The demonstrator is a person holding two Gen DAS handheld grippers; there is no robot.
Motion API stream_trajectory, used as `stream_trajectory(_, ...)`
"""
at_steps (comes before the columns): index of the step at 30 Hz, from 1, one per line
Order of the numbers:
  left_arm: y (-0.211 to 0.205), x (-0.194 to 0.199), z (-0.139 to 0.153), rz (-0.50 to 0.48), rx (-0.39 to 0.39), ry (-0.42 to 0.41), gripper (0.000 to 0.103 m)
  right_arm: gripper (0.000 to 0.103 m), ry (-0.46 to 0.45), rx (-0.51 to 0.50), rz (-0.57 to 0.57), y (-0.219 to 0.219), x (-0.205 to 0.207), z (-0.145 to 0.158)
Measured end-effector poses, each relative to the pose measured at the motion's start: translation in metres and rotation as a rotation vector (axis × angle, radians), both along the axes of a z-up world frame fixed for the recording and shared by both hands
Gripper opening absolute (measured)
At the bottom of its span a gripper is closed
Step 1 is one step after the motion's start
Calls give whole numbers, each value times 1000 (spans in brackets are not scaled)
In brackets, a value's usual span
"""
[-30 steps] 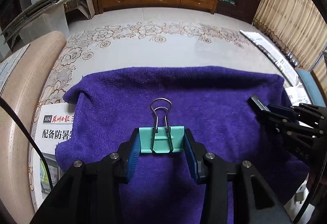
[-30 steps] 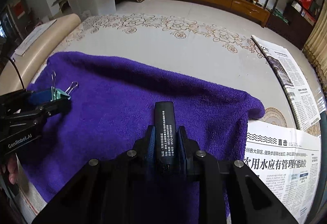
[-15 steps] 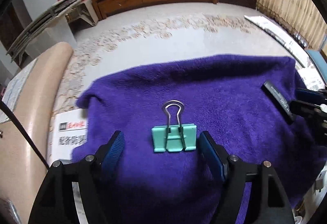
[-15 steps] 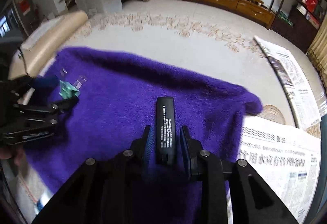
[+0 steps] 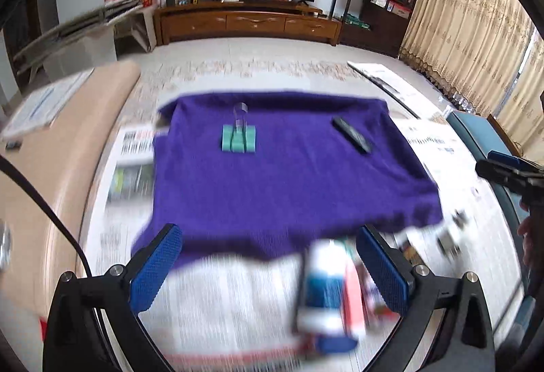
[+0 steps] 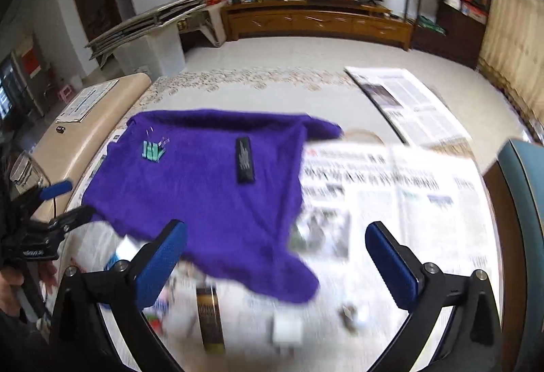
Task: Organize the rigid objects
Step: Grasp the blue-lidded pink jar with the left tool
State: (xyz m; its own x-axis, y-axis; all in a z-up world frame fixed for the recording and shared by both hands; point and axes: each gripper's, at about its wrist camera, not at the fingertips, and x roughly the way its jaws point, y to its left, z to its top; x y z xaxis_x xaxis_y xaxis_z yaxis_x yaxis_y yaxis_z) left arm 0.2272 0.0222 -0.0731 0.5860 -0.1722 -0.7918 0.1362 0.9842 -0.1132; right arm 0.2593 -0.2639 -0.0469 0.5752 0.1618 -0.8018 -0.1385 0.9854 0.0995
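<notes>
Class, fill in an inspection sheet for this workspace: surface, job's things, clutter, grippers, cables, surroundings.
Surface: purple towel spread over newspapers.
Job's things: teal binder clip and black stick lie apart on the towel.
Clutter: blurred small items on the newspaper by the towel's near edge.
Grippers: left gripper and right gripper, jaws just opened, nothing between them.
Cables: black cable at the left.
Surroundings: wooden cabinet, curtains.

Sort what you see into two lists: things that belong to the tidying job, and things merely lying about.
Part of the job:
- green binder clip, on the purple towel
- black stick, also on the towel
- left gripper and right gripper, both open, empty

Lying about:
- newspapers
- wooden cabinet
- curtains
</notes>
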Motion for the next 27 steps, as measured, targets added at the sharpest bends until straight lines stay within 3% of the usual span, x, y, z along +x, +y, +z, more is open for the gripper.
stream_trajectory(5, -2, -41, -22, 18, -17, 11, 103, 103, -3, 18, -35, -22, -43, -3)
stream_trajectory(13, -31, -73, -57, -202, 105, -26, 102, 103, 5, 77, -93, -48, -80, -29)
stream_trajectory(18, -39, -71, -68, -254, 107, -14, 94, 103, -8, 83, -123, -60, -87, -39)
stream_trajectory(20, -40, -69, -74, -263, 95, 2, 86, 103, -13, 77, -132, -65, -89, -41)
stream_trajectory(27, -44, -72, -74, -289, 103, -25, 75, 103, -4, 56, -148, -74, -92, -52)
